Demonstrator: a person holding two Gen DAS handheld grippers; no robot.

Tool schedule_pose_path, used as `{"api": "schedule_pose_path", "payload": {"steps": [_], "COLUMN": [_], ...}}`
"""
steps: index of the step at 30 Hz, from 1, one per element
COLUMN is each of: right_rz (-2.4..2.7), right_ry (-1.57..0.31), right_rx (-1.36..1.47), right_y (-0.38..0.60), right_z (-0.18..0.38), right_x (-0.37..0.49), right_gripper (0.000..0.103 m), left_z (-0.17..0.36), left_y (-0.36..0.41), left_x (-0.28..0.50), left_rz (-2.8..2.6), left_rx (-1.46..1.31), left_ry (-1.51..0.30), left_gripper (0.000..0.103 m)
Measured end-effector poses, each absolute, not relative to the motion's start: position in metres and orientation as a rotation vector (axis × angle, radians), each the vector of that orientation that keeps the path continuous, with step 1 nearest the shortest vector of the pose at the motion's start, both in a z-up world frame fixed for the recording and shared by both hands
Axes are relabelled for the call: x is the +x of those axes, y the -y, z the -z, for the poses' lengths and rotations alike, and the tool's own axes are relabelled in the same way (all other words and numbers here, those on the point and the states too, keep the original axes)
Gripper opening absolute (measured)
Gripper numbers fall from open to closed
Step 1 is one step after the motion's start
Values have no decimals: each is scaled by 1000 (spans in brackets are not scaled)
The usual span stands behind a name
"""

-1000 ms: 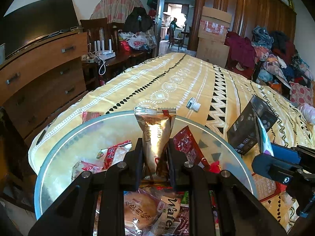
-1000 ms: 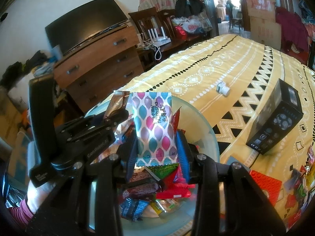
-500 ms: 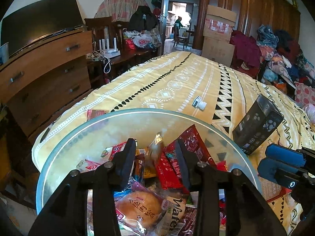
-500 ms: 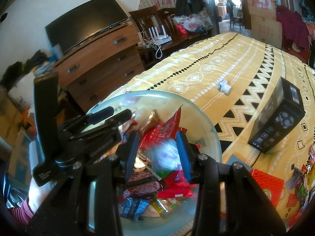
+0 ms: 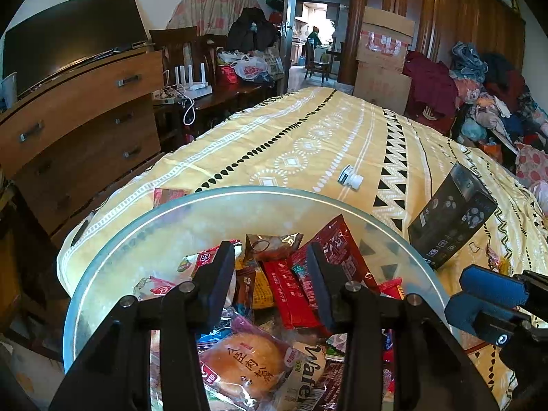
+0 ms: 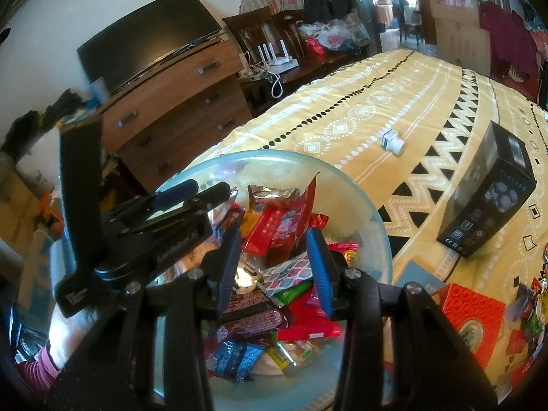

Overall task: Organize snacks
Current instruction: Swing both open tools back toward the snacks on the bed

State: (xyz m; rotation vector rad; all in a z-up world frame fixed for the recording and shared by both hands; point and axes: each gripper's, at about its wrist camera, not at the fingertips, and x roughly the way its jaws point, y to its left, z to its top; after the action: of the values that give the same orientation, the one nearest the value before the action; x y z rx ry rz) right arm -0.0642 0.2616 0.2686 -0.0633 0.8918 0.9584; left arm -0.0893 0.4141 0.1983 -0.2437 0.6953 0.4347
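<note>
A glass bowl (image 5: 144, 215) full of wrapped snacks sits at the near end of the bed. Over it my left gripper (image 5: 269, 267) hangs open, nothing between its pads. A gold-brown packet (image 5: 270, 245) lies on the heap just beyond its fingertips. In the right wrist view my right gripper (image 6: 274, 250) is open above the same bowl (image 6: 373, 209). A packet with pink and blue drops (image 6: 291, 272) lies loose on the heap under it. The left gripper (image 6: 205, 188) shows at the bowl's left side, and the right gripper (image 5: 457, 294) at its right rim.
A black box (image 6: 486, 195) stands on the yellow patterned bedspread to the right of the bowl. A small white bottle (image 6: 394, 144) lies farther back. A red box (image 6: 472, 315) and loose snacks (image 6: 534, 311) lie at the right. A wooden dresser (image 5: 78, 130) stands to the left.
Both grippers let go. The gold-brown packet fell from the left gripper into the bowl and its jaws spread wider. The patterned packet fell from the right gripper onto the heap.
</note>
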Motion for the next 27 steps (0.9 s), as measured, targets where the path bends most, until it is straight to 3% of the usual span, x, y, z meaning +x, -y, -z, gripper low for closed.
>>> {"api": "schedule_pose_path", "payload": {"steps": [3,5,9,13,15,18,27], "right_rz": [-958,-956,-957,-959,-960,-957,-926], "right_ry": [-896,-897,-895,-881,-874,-860,-696], "right_rx": [-56,-50,-37,-25,-20,-16,-107], "right_y": [-260,-259,-254,-249,-246,-239,-186], "right_z": [-267,-267,-267,-270,-271,-274,-288], "right_x": [-65,-66,-69,-73,-76,-83,-143], "right_gripper": [44,48,52,64,71,78,83], "left_z": [-198,-199,-202,-203,-205,-210,-234], "left_y": [-414,-413,-412,-411,-411,-410,-387], "left_x": [-90,-91,-93,-94,-98,-105,-144], "left_rz": [-442,-451,-461,-467,-477,-478,-442], "left_rx": [-241,-237,-234,-243,-254,-265,-274], "left_ry": [-696,-693,-679,-678,-657,-618,-526], "left_gripper": [50,62,64,67,79,85,86]}}
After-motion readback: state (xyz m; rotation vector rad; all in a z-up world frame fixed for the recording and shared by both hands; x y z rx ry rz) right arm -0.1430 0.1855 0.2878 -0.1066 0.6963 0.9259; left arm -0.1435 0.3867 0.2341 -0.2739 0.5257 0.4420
